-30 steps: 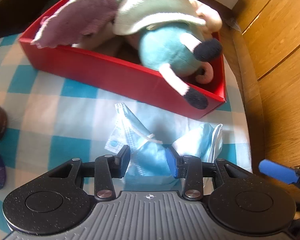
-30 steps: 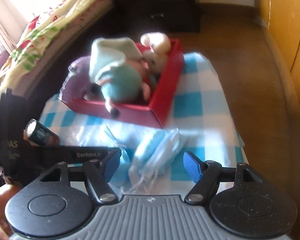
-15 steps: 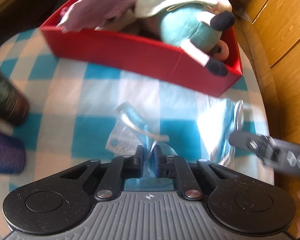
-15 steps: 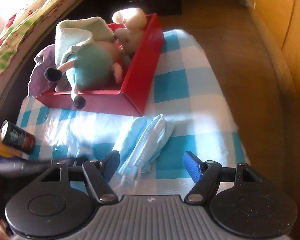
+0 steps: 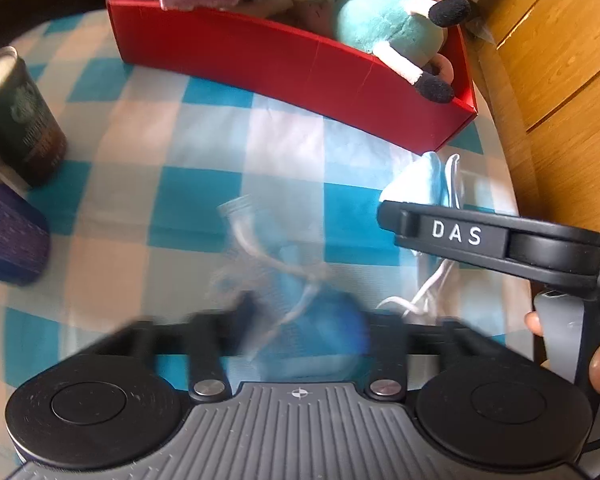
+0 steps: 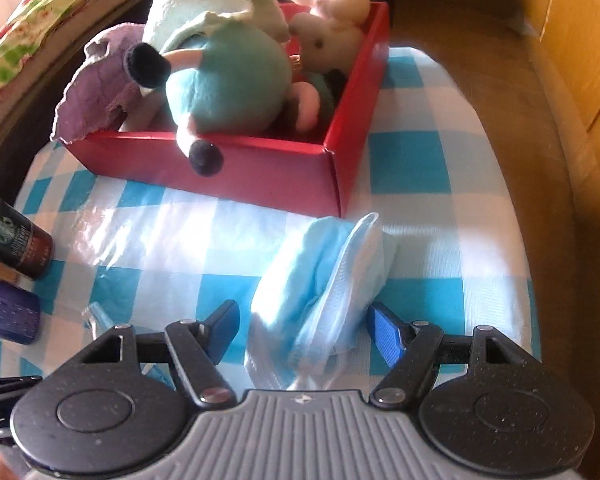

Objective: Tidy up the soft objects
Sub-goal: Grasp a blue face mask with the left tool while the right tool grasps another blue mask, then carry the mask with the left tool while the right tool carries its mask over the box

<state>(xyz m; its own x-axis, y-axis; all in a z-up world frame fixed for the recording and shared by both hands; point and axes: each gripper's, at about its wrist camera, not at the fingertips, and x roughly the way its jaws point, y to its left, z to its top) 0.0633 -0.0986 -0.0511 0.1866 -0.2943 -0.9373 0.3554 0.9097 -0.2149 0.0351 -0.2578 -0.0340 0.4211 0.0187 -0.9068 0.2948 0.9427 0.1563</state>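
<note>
A red box (image 5: 284, 60) (image 6: 260, 168) at the far side of the checkered table holds a teal plush (image 6: 228, 80), a white plush mouse (image 6: 332, 36), a purple cloth (image 6: 96, 84) and a pale green cloth (image 6: 204, 0). My left gripper (image 5: 300, 320) is motion-blurred, with a wrapped blue mask (image 5: 284, 280) between its fingers; I cannot tell whether it grips it. My right gripper (image 6: 302, 328) is open, its fingers on either side of a stack of blue face masks (image 6: 324, 272) lying on the table. The stack also shows in the left wrist view (image 5: 428, 184).
A dark can (image 5: 16, 120) (image 6: 12, 236) and a purple object (image 5: 8, 236) (image 6: 4, 312) stand at the table's left. Clear plastic film (image 6: 112, 232) lies before the box. Wooden cabinets (image 5: 560, 60) stand to the right. The right gripper body (image 5: 500, 248) crosses the left view.
My left gripper closed on the wrapped mask, then its fingers blur as they move. My right gripper came down around the mask stack, staying open.
</note>
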